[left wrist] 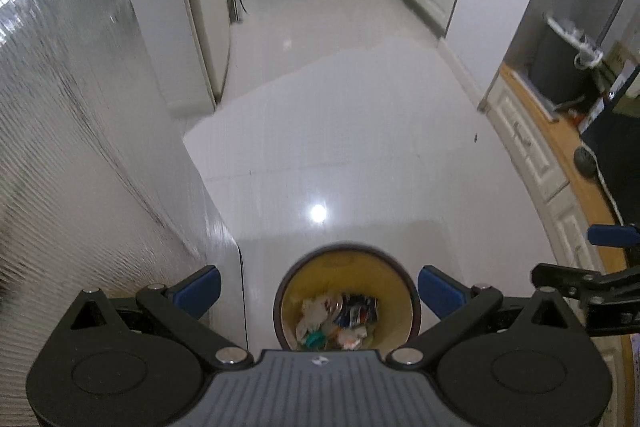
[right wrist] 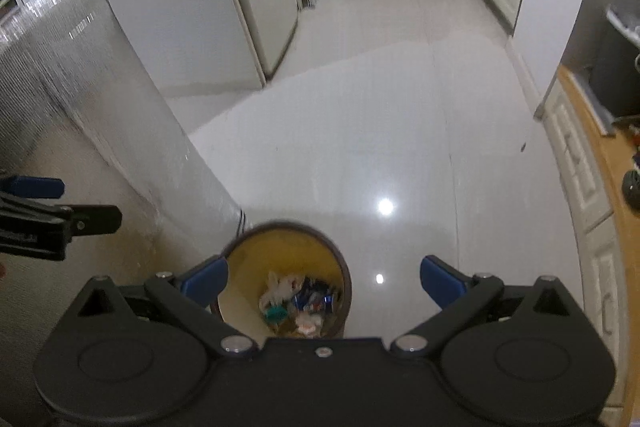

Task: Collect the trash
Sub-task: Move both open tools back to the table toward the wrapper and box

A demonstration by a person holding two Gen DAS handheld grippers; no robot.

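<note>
I hold both grippers high and tilted downward, looking along their fingers at the bin (left wrist: 346, 297) on the white tiled floor (left wrist: 360, 147). My left gripper (left wrist: 319, 291) hangs directly above the bin, so its mouth shows between my two blue pads (left wrist: 199, 291), and the jaws are spread wide with nothing in them. My right gripper (right wrist: 324, 281) sits beside the left at about the same height, also angled down; from its camera the bin (right wrist: 285, 279) lies under the left half of the gap, partly behind the left pad. Its jaws are released as well, holding nothing.

Each gripper shows at the edge of the other's view: the right one's black linkage and blue pad at the far right of the left camera, the left one's at the far left of the right camera.

The bin is round, dark-rimmed and yellow inside. The trash (left wrist: 338, 319) lies at its bottom: crumpled white pieces, a blue and red wrapper, something teal. The bin stands just beside the corner of a silvery foil-covered block (left wrist: 80, 147). A wooden desk (left wrist: 560, 147) with white drawers runs along the right side, well apart from the bin.
</note>
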